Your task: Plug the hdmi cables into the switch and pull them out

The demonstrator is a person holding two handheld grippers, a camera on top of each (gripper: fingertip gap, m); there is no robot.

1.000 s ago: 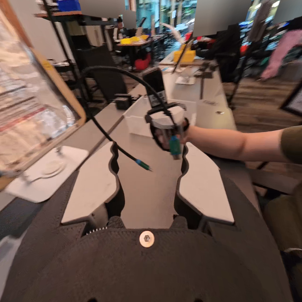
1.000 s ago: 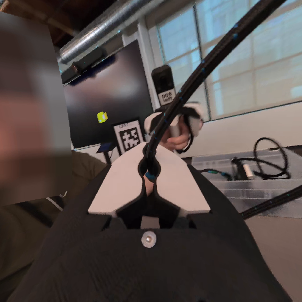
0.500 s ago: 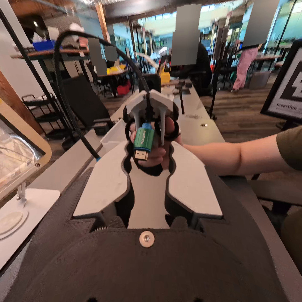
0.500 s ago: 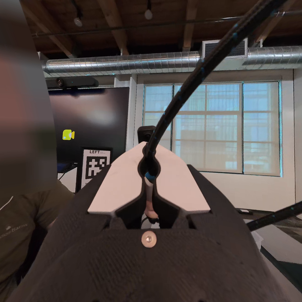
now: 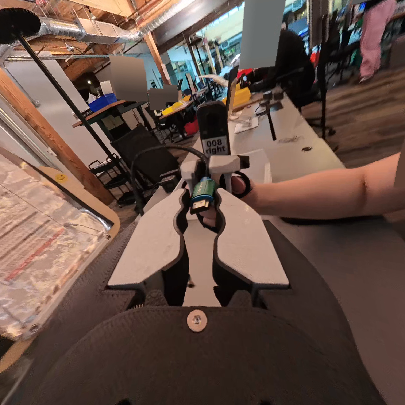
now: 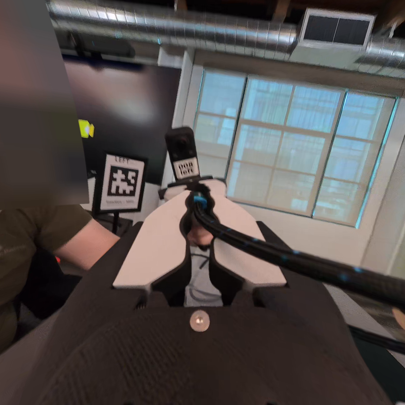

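A green and blue HDMI plug [image 5: 201,194] points toward the left wrist camera. My right gripper [image 5: 202,173] is shut on the black braided cable [image 5: 140,175] just behind the plug. In the right wrist view the cable [image 6: 285,256] runs from my right gripper [image 6: 199,195] toward the lower right. My left gripper [image 5: 200,194] is partly closed, with a fingertip close on each side of the plug. I cannot tell whether they touch it. No switch is in view.
Both grippers are held above a grey table [image 5: 328,263]. A white bin [image 5: 260,166] stands behind them and a framed board [image 5: 43,241] at the left. A black chair [image 5: 149,157] is beyond. A marker sign [image 6: 122,182] and a dark screen [image 6: 122,105] face the right gripper.
My left gripper's jaws have narrowed steadily and come up around the plug. The right gripper has brought the plug closer, and the cable has swung down from overhead to its lower right.
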